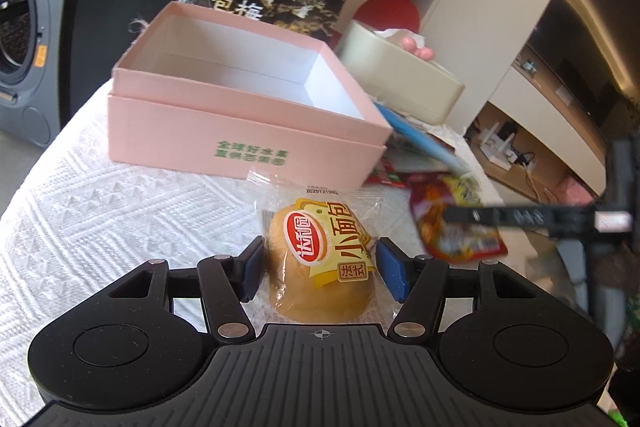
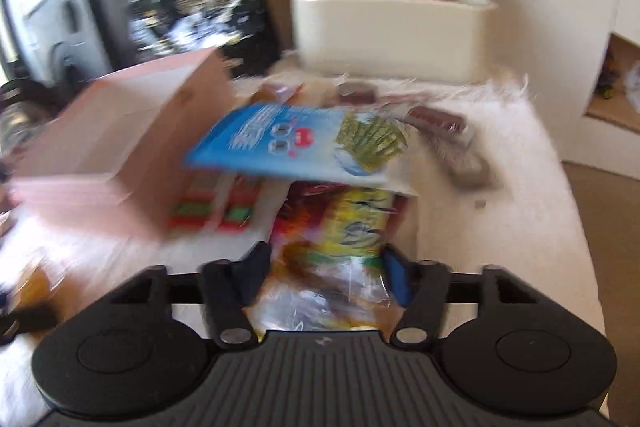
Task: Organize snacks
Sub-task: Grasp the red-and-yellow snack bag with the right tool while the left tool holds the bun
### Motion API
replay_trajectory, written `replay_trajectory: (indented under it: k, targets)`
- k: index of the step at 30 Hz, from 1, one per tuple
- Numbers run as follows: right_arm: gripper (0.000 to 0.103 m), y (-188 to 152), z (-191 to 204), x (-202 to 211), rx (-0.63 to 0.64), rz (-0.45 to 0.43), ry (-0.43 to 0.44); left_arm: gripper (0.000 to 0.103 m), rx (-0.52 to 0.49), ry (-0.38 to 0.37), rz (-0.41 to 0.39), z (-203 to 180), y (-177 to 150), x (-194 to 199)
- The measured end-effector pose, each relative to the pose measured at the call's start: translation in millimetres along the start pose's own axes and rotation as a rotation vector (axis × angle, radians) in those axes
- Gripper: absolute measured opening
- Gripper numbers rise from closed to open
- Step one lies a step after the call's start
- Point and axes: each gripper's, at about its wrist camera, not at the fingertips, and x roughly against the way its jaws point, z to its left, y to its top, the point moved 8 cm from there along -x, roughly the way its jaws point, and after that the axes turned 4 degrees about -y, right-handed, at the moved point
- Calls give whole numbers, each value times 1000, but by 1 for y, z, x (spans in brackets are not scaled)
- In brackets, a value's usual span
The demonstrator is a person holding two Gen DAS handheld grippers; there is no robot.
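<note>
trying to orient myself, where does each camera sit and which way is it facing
Left wrist: on the left gripper, angled down at a bun between its fingers, pink box behind.
Right wrist: on the right gripper, angled down at a red packet between its fingers.
Shared: pink box, beige tub, blue packet.

The left gripper (image 1: 320, 267) points forward and a bit down at the pink box (image 1: 240, 115). Its two blue pads (image 1: 390, 273) sit on each side of a small wrapped bread (image 1: 320, 259), just this side of the box, and both pads touch the wrapper. The right gripper (image 2: 326, 277) is to the right of the pink box, tipped down more steeply. Its fingers (image 2: 398, 277) squeeze a red and yellow snack bag (image 2: 340, 239) (the picture there is very blurry). In the left view, it shows as a dark bar across that bag.
</note>
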Motion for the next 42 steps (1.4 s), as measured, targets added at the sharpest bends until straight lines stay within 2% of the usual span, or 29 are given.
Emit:
replay_trajectory:
  k: [4, 7, 9, 10, 11, 13, 15, 18, 21, 22, 25, 29, 31, 36, 39, 42]
  targets:
    - [43, -27, 4, 25, 34, 44, 109, 65, -23, -5, 8, -13, -2, 3]
    - [42, -43, 6, 44, 98, 45, 167, 65, -42, -8, 11, -22, -2, 7]
    - [50, -50, 5, 56, 168, 15, 136, 65, -53, -2, 12, -26, -3, 9]
    - [59, -53, 5, 61, 203, -5, 105, 65, -56, 5, 15, -27, -3, 9]
    - [72, -55, 6, 67, 232, -30, 82, 65, -58, 15, 18, -28, -3, 9]
    - [81, -55, 5, 78, 245, -100, 30, 65, -63, 36, 23, -29, -5, 9]
    - [82, -52, 6, 82, 206, -148, -10, 65, -72, 56, 25, -30, -6, 9]
    - [86, -52, 3, 68, 12, -103, 1, 65, -83, 64, 32, -32, -7, 9]
    - [86, -47, -1, 52, -197, -92, -56, 65, -84, 71, 39, -31, -9, 8]
    - [86, -46, 3, 48, -224, -96, -62, 65, -82, 71, 39, -30, -9, 8]
    - [86, -41, 30, 38, -90, -77, -71, 65, -71, 67, 37, -26, -10, 9]
    - [89, -53, 44, 32, 97, -100, -228, 65, -52, 60, 32, -20, -12, 8]
    - [96, -58, 38, 31, 62, -122, -275, 65, -40, 58, 35, -17, -13, 7]
    - [102, -60, 18, 27, -80, -70, -252, 65, -16, 47, 38, -11, -17, 6]
    - [103, -58, 19, 24, -45, -64, -241, 65, -14, 47, 42, -8, -18, 7]
    - [103, -53, 25, 20, 49, -65, -204, 65, -9, 45, 44, -7, -19, 9]
